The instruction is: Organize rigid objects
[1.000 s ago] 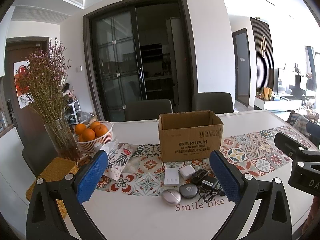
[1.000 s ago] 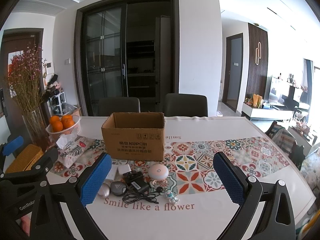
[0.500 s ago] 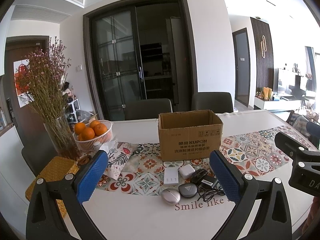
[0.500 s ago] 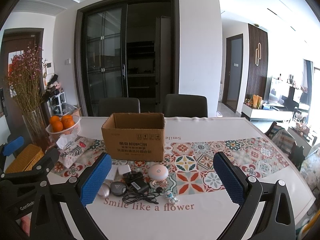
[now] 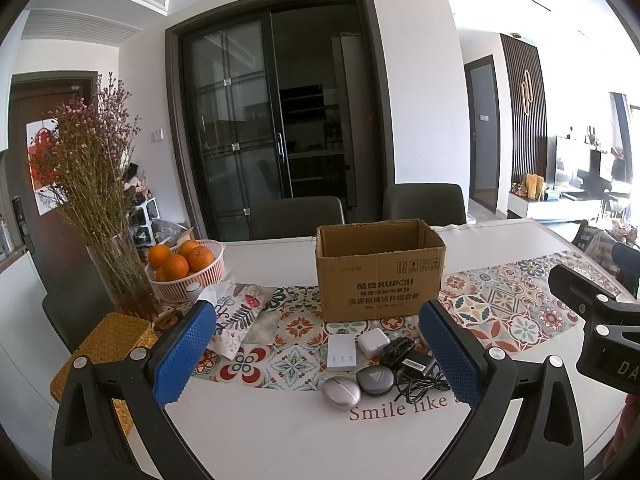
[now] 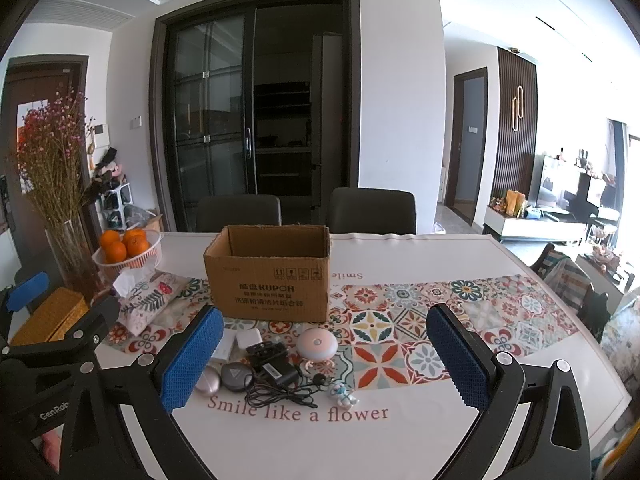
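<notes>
The left gripper (image 5: pixel 320 354) has its jaws wide apart and holds nothing; its blue pads (image 5: pixel 182 354) stand above the near part of the table (image 5: pixel 280 432). The right gripper (image 6: pixel 326 354) is also wide open and empty.

Between the jaws, on the table, lies a small group of objects, close together: a white flat adapter (image 5: pixel 341 352), a white cube charger (image 5: pixel 373 345), a black charger with cable (image 6: pixel 274 368), a silver oval case (image 5: pixel 341 390), a dark round case (image 5: pixel 375 380), a pink round device (image 6: pixel 317 344) and a little figurine (image 6: pixel 343 392) at the near right.

Just behind them stands an open cardboard box (image 6: pixel 272 280) on the patterned runner (image 6: pixel 440 312). To the far left are a tissue pouch (image 6: pixel 150 300), a basket of oranges (image 5: pixel 188 268) and a vase of dried flowers (image 5: pixel 116 264).
</notes>
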Available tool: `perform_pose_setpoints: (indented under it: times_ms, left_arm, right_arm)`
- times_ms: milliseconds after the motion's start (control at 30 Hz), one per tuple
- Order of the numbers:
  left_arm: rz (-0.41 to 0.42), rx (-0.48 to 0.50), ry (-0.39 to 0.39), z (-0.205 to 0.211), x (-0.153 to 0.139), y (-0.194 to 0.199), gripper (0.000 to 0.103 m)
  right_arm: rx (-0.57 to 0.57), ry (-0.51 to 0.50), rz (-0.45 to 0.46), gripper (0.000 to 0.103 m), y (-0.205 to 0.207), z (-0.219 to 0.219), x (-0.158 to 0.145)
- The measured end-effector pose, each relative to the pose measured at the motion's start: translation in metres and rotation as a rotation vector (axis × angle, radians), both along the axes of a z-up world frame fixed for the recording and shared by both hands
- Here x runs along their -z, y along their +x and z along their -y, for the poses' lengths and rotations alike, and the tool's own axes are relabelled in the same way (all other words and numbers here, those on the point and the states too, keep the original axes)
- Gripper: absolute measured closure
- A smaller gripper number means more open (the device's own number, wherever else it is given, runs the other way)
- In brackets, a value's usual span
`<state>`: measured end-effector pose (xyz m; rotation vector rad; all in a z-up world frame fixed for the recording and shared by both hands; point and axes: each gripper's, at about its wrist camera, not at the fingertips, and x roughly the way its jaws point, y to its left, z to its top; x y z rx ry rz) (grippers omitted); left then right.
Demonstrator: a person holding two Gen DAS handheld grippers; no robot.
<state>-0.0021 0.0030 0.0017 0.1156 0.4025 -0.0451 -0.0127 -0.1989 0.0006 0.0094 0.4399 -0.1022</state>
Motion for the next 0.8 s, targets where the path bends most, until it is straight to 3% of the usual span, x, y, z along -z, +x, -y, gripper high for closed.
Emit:
perform_pose_setpoints:
  times_ms: [800]
  left_arm:
    - [-0.006,0.003,-0.001,-0.0001,0.0001,0.0005,0.0]
  right_arm:
    - [-0.001,0.001,-0.002,0.0,0.0005,-0.0004,0.0004]
